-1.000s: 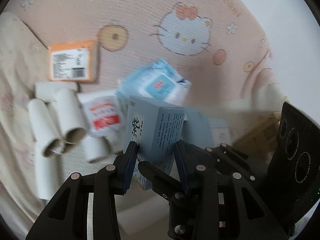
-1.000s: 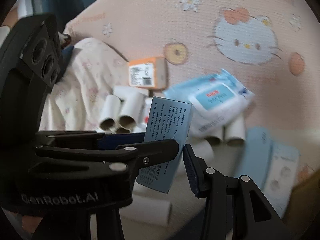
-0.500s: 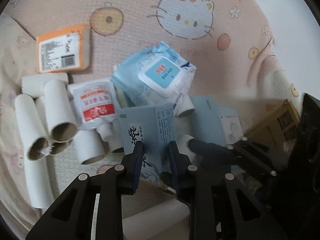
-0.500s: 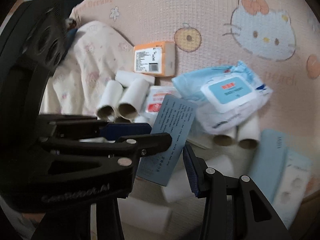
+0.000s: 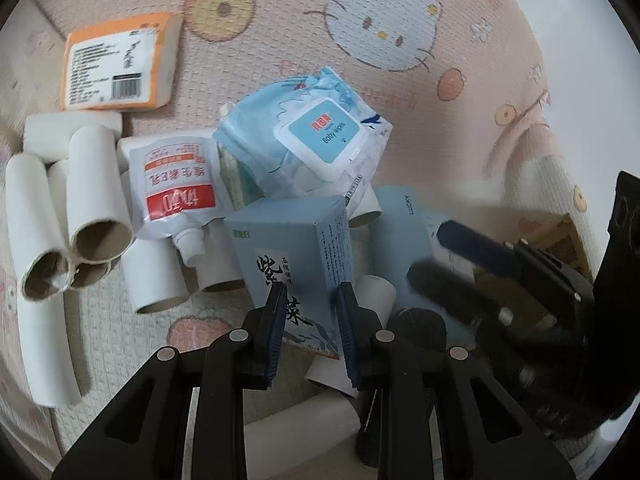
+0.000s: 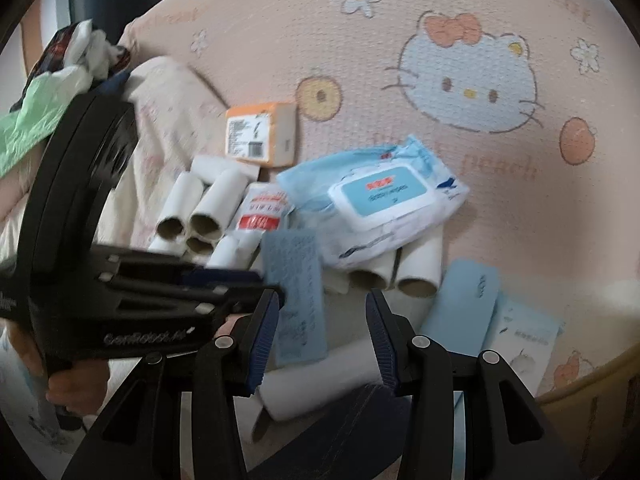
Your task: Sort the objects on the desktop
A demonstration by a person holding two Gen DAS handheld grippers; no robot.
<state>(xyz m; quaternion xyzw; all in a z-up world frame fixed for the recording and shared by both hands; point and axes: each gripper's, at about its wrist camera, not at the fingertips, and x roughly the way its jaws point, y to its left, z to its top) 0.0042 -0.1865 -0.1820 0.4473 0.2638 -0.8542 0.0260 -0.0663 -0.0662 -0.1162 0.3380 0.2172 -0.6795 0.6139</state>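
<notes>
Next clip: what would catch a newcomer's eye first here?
The blue box held upright in the left tool at centre front. Behind it lies the wipes pack on a heap of cardboard tubes, with an orange box at the far left on the Hello Kitty mat. The right tool hangs open beside the box.

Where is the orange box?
The orange box lies upper left in the left wrist view, beyond the cardboard tubes, left of the wipes pack.
</notes>
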